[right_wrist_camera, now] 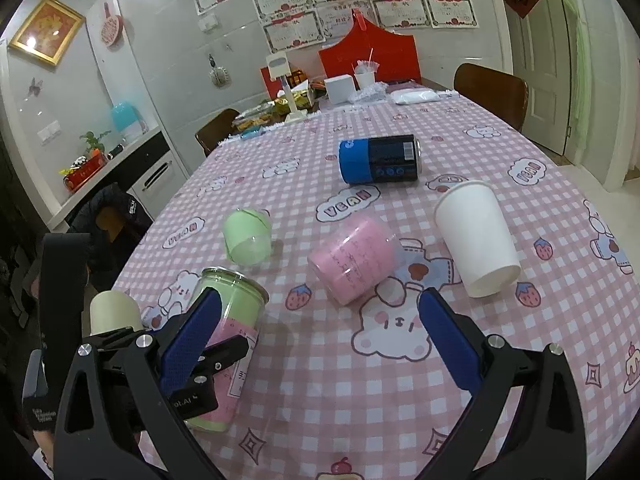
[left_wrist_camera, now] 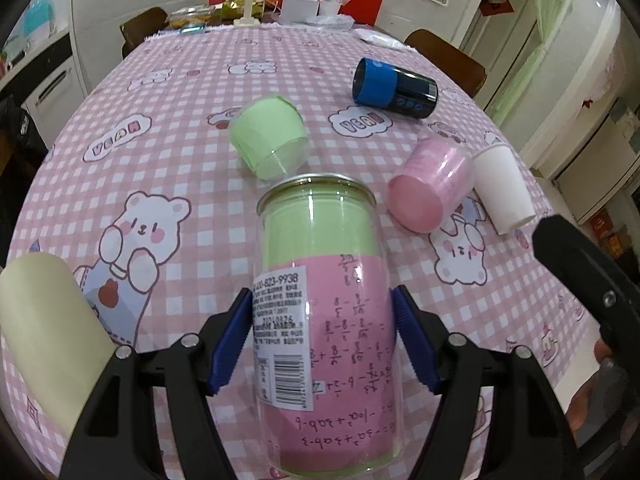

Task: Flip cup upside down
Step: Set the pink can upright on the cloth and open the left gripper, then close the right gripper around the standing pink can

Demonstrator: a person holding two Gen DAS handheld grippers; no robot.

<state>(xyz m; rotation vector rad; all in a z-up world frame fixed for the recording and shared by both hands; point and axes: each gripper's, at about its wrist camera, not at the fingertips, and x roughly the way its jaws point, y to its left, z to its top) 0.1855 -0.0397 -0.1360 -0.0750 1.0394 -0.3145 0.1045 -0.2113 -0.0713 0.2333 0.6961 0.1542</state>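
My left gripper [left_wrist_camera: 322, 334] is shut on a clear can-shaped cup [left_wrist_camera: 324, 312] lined with green and pink paper, its metal-rimmed mouth pointing away from me, and holds it tilted over the table. The same cup shows in the right wrist view [right_wrist_camera: 228, 320], gripped by the left gripper at the lower left. My right gripper [right_wrist_camera: 320, 320] is open and empty above the tablecloth, right of that cup. A green cup [left_wrist_camera: 268, 136] [right_wrist_camera: 246, 236], a pink cup [left_wrist_camera: 430, 184] [right_wrist_camera: 354, 262], a white paper cup [left_wrist_camera: 502, 188] [right_wrist_camera: 474, 236] and a blue-black can [left_wrist_camera: 394, 82] [right_wrist_camera: 378, 158] lie on their sides.
The pink checked tablecloth [left_wrist_camera: 180, 128] [right_wrist_camera: 360, 400] covers the table. A cream cup [left_wrist_camera: 44, 328] [right_wrist_camera: 114, 312] stands at the left edge. Boxes, a lamp stand [left_wrist_camera: 248, 4] and clutter sit at the far end. Brown chairs [left_wrist_camera: 448, 56] flank the far end.
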